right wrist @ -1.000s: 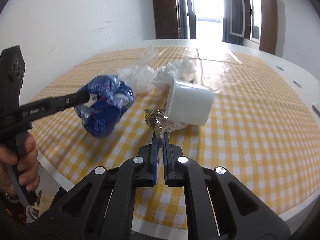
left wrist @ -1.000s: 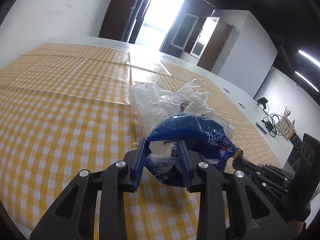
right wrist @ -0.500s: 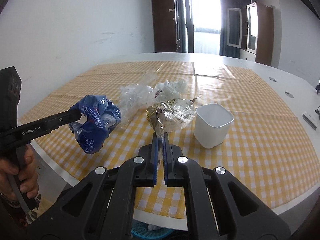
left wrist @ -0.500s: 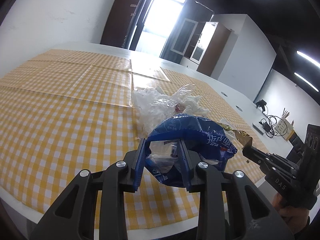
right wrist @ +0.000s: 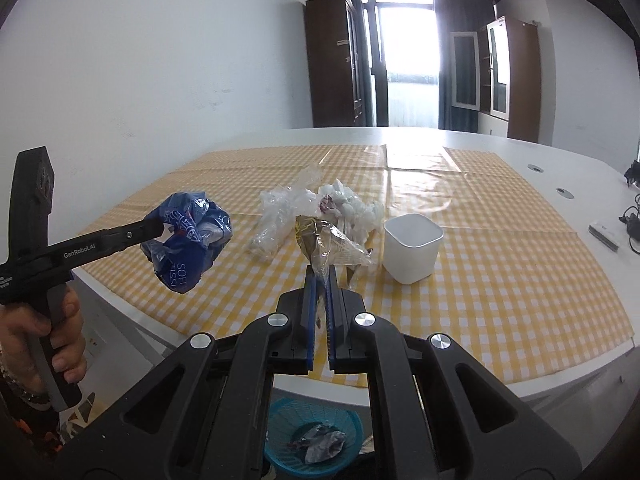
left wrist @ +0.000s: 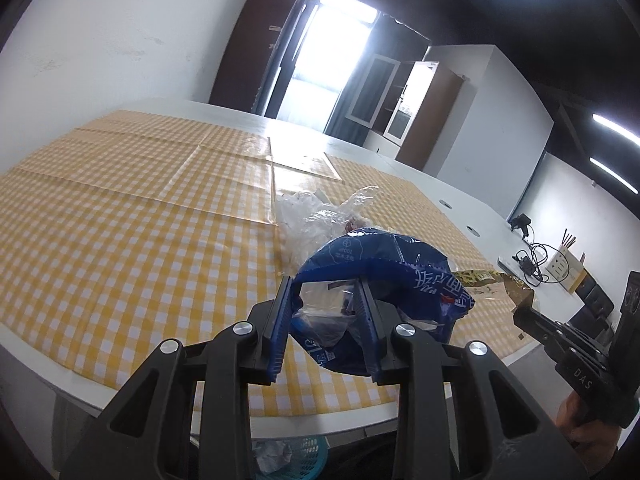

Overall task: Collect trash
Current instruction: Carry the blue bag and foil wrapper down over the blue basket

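Both pieces of trash lifted clear of the table (right wrist: 500, 280) and carried out past its near edge, above the blue basket (right wrist: 280, 432) on the floor below. Left gripper (left wrist: 324, 304) clamped on the crumpled blue wrapper (left wrist: 384, 264), jaws part way apart with the bundle wedged between them. Right gripper (right wrist: 319, 292) pinched tight on the tail of the brown-and-clear snack wrapper (right wrist: 320, 236), most of it sticking up and forward of the fingertips.

Risks from here, as a judgement:
- Thin pinch on the snack wrapper: slick film, only a corner caught, so liable to slip out on a quick swing and land on the floor beside the basket instead of inside.
- Blue wrapper springy and bulky: could cling to a pad on release, or unfold and catch the basket rim.
- Basket mostly hidden behind the gripper bodies in both views, so aim for the drop hard to check; easy to let go too far toward the table edge.
- Two grippers near each other over one small basket: possible knock between them if lowered together.

Pose: both grippers angled gently downward, side by side, left one held out by a hand (right wrist: 52, 344) wrapped round its grip at the left of the right-wrist view. Clear plastic bag (right wrist: 280, 216), crumpled white tissue (right wrist: 344, 204) and white cup (right wrist: 412, 252) left on the cloth near the middle of the table, well apart from either gripper
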`<state>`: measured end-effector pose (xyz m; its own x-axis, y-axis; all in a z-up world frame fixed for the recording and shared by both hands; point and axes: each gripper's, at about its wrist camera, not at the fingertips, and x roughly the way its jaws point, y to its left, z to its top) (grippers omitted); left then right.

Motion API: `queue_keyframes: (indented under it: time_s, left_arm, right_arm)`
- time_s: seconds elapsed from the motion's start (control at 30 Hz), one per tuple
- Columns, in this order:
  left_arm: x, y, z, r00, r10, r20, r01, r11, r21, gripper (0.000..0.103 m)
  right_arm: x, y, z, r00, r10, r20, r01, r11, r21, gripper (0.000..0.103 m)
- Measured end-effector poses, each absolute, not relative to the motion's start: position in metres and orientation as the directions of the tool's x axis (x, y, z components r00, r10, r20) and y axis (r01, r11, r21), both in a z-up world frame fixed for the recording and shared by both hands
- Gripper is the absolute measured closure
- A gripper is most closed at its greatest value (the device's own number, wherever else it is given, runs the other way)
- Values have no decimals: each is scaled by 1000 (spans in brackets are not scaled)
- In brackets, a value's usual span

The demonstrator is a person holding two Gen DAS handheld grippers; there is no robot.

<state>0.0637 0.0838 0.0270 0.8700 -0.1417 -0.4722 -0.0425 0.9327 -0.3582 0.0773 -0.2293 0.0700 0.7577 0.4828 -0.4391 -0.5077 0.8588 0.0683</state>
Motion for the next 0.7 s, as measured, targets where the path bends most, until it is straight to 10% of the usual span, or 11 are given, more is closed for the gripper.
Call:
queue_keyframes:
  time_s: [0.7]
  left_arm:
    - [-28,45,49,889,-130,-440,14,966,-257,73]
  right_arm:
    - [-19,-267,86,734,569,-371,-573,812,111,100]
